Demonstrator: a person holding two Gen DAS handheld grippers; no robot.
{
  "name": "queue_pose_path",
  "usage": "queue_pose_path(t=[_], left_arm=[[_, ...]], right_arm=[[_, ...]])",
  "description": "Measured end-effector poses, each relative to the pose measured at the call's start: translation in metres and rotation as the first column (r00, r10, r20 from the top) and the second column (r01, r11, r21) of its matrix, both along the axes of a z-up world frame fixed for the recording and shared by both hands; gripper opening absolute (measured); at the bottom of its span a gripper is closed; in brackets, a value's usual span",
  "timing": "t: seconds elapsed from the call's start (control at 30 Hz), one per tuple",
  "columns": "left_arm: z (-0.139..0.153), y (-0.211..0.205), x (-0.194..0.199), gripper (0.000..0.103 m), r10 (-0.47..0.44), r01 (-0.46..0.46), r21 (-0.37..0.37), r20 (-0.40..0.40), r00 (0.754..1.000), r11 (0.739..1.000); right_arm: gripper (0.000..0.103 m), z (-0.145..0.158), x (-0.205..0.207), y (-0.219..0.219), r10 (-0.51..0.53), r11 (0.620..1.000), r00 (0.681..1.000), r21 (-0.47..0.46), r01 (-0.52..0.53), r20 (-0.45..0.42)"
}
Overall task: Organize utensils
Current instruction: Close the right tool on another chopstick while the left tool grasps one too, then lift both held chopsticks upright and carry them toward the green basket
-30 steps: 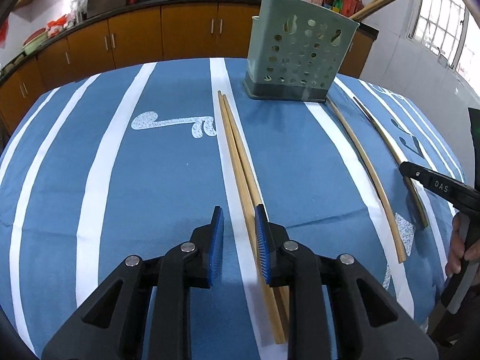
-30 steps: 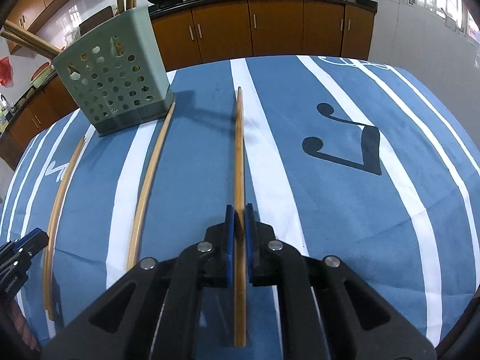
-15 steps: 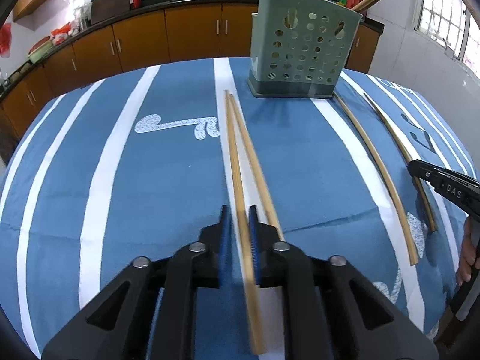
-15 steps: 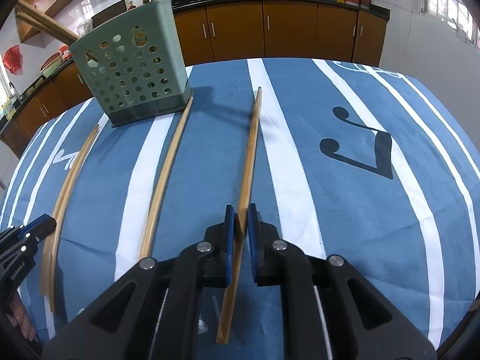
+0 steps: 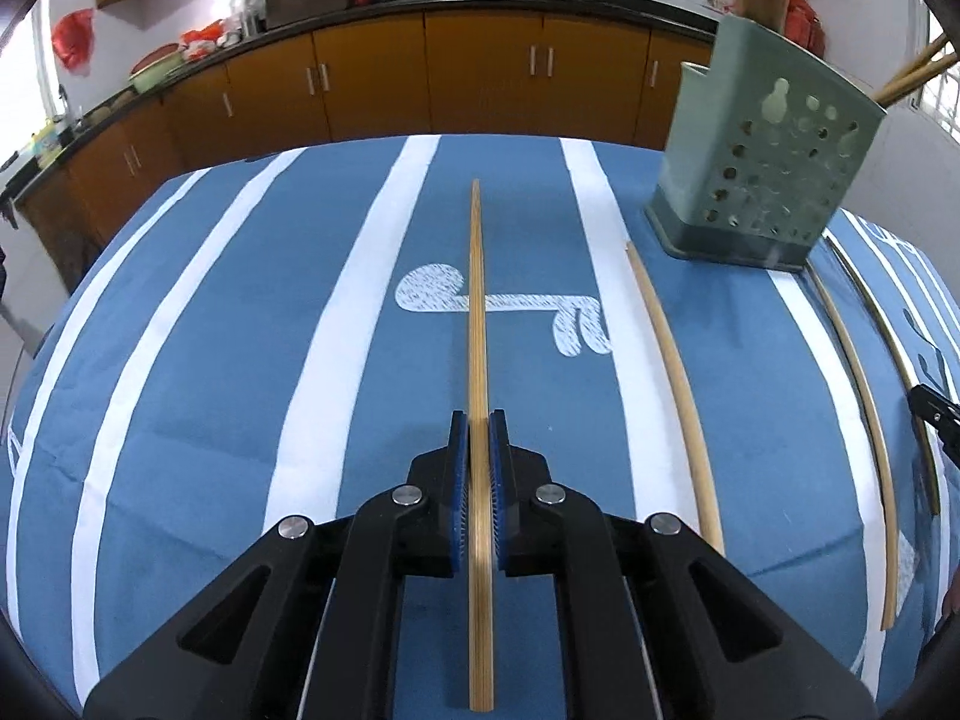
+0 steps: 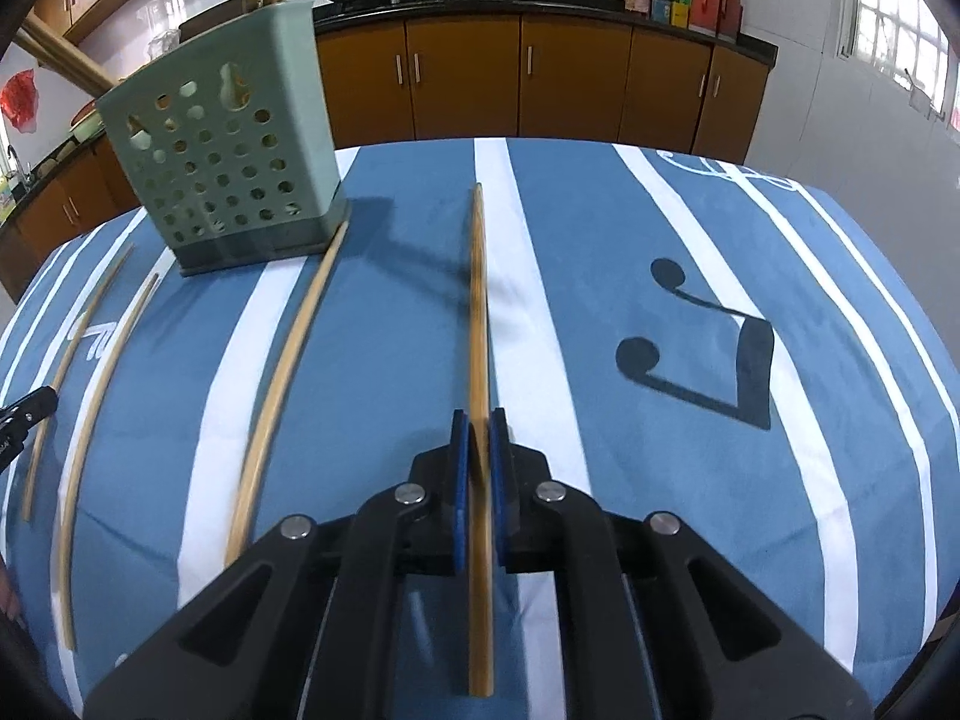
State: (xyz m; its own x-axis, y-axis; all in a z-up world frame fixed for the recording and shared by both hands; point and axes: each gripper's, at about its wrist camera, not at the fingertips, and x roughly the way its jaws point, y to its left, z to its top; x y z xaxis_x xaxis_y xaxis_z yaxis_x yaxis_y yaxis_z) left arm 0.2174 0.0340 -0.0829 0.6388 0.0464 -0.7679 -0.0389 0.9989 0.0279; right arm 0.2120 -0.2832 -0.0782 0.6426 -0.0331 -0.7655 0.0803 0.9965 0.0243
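My left gripper (image 5: 478,420) is shut on a wooden chopstick (image 5: 477,312) and holds it above the blue striped tablecloth (image 5: 210,360). My right gripper (image 6: 478,420) is shut on another wooden chopstick (image 6: 478,300), also lifted off the cloth. A green perforated utensil holder (image 5: 762,180) stands at the far right in the left wrist view and at the far left in the right wrist view (image 6: 222,162), with several chopsticks sticking out of it. A loose chopstick (image 5: 672,372) lies on the cloth next to the holder, and another (image 6: 282,384) lies left of my right gripper.
More loose chopsticks lie at the right side of the cloth (image 5: 864,408) and at its left side in the right wrist view (image 6: 90,408). Brown kitchen cabinets (image 5: 480,84) with woks on the counter stand beyond the table's far edge.
My left gripper closed on one chopstick of the pair and lifted it, swinging left away from the holder. My right gripper raised its chopstick off the cloth.
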Motion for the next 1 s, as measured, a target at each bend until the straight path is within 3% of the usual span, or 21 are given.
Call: queue_pose_path(t=[1.0], left_arm=[[0.0009,-0.0056,-0.0003,0.008,0.007,-0.007,0.024,0.001,1.0,1.0]], right_arm=[[0.009,-0.0015,0.0027,-0.0021,-0.005,1.0,1.0,0.007,0.005,0.008]])
